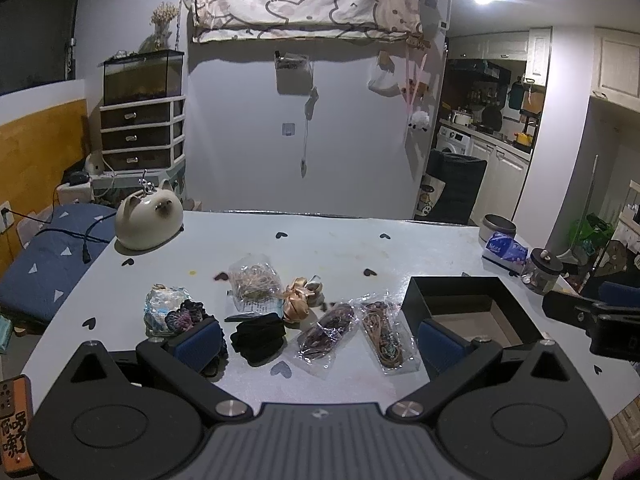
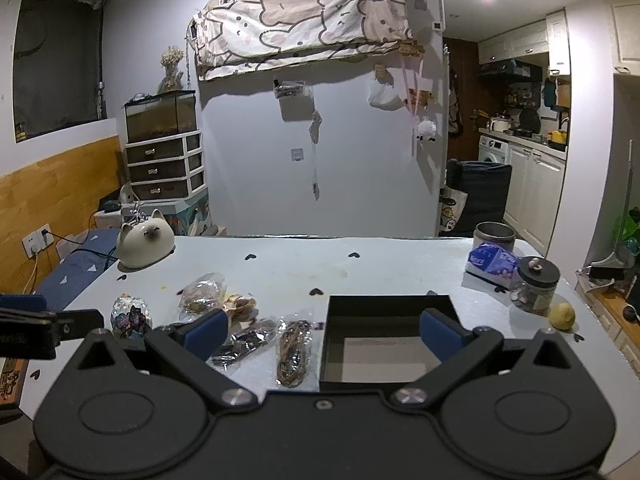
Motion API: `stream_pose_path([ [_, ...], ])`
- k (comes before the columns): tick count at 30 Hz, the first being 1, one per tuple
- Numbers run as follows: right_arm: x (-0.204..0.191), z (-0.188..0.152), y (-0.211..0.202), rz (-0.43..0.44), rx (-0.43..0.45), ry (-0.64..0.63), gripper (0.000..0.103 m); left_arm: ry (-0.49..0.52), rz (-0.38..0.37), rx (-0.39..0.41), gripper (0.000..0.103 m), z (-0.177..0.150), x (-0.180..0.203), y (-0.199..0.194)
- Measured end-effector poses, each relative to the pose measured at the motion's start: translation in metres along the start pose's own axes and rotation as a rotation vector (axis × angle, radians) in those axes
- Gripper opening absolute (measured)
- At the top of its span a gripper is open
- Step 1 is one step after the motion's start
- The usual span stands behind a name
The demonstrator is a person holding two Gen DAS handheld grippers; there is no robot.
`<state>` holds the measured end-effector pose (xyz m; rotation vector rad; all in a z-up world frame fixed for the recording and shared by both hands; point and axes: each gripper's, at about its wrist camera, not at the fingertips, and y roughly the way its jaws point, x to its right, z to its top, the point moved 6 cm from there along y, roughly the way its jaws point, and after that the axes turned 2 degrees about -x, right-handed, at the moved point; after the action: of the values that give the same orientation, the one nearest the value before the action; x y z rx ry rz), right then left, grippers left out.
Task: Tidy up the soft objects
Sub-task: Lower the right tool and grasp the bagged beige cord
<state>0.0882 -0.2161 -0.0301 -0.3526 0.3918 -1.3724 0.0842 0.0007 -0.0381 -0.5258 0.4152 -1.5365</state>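
Several soft items lie in a loose row on the pale table (image 1: 320,248): a black fabric bundle (image 1: 258,338), a gold satin bow (image 1: 298,296), a crocheted purple piece (image 1: 186,316) on a clear pouch, and three plastic bags of cords (image 1: 328,330) (image 1: 386,334) (image 1: 254,280). A black open box (image 1: 460,304) sits to their right, with nothing in it in the right wrist view (image 2: 384,344). My left gripper (image 1: 320,344) hovers open over the bundle and bags. My right gripper (image 2: 324,334) hangs open above the box's left wall and a cord bag (image 2: 294,352).
A cream cat-shaped ceramic (image 1: 148,220) stands at the far left of the table. At the far right are a tissue pack (image 1: 504,250), a metal tin (image 1: 498,226), a dark-lidded glass jar (image 2: 536,284) and a lemon (image 2: 562,316). A blue mattress (image 1: 52,256) lies left of the table.
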Motion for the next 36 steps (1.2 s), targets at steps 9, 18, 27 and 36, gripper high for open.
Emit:
stream_pose_path([
  [9, -0.013, 0.021, 0.044, -0.009, -0.039, 0.000, 0.103, 0.045, -0.049, -0.032, 0.103, 0.025, -0.014, 0.052],
  [18, -0.021, 0.045, 0.102, -0.047, -0.066, 0.025, 0.103, 0.101, -0.128, -0.063, 0.103, 0.051, -0.020, 0.117],
  [27, -0.029, 0.049, 0.158, -0.054, -0.117, 0.009, 0.103, 0.312, -0.298, -0.189, 0.103, 0.035, 0.006, 0.193],
  [36, -0.023, 0.040, 0.191, -0.104, -0.193, 0.043, 0.103, 0.416, -0.490, -0.415, 0.103, -0.008, 0.030, 0.266],
])
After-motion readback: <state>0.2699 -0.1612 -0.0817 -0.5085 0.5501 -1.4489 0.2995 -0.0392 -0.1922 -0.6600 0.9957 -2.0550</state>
